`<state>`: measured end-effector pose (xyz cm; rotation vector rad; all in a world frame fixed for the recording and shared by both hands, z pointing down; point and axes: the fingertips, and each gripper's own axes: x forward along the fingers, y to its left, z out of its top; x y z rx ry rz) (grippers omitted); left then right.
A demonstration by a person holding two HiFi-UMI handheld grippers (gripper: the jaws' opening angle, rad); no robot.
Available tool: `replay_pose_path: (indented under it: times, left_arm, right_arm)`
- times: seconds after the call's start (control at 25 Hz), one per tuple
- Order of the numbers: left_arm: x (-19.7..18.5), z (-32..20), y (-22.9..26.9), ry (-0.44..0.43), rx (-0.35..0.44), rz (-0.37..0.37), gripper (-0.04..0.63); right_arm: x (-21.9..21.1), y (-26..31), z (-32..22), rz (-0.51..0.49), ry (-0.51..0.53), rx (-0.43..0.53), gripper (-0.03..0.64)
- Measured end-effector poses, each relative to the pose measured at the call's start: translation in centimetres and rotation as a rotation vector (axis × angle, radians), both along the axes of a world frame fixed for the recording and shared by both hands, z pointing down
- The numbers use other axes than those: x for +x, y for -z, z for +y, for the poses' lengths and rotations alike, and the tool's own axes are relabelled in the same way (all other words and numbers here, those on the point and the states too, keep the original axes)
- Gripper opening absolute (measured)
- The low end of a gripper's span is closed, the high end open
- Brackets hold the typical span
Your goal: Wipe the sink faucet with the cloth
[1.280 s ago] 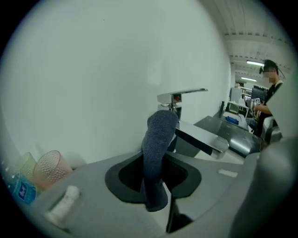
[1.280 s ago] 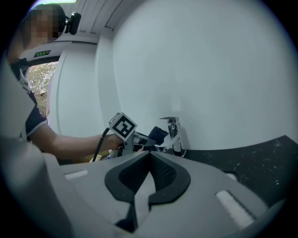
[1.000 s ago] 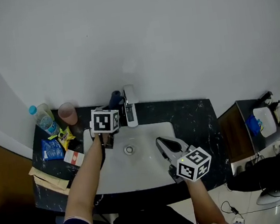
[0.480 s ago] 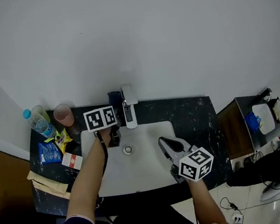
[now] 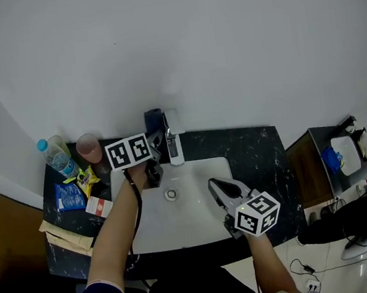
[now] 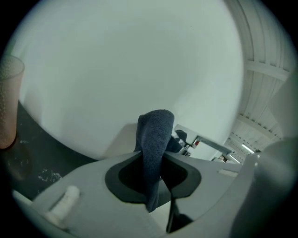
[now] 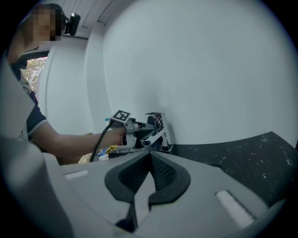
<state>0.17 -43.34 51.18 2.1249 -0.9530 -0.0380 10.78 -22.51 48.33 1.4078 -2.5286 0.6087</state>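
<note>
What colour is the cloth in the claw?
Dark blue cloth; clearest in the left gripper view.

The faucet stands at the back of the sink, close against the wall, leaving little room behind it. Its left side is crowded by the left gripper and the cloth it holds, with the forearm lying across the sink's left part. Farther left the counter is cluttered with a cup, a bottle and packets. Right of the faucet the counter is bare. The basin is open between the arms, and the right gripper hangs over its right part.
</note>
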Motion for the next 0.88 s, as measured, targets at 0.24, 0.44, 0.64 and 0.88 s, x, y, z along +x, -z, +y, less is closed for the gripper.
replay_pose_path:
  times: [0.24,0.44,0.64,0.88]
  left_arm:
    - [0.4,0.7,4.0,-0.052,0.087,0.007,0.081]
    - [1.0,2.2,6.1,-0.127,0.151,-0.028,0.081]
    - [1.9,4.7,7.1,-0.216,0.189,-0.058,0.081]
    - [2.4,9.2,7.9,-0.317,0.242,-0.095,0.081]
  right_arm:
    - [-0.5,0.7,0.7,-0.006,0.000,0.017,0.006]
    - [-0.9,1.5,1.7,-0.009,-0.007,0.037,0.006]
    - [-1.7,2.1,2.7,-0.010,-0.006,0.050,0.006]
    - [-3.6,3.1,3.4,-0.011,0.015,0.077,0.006]
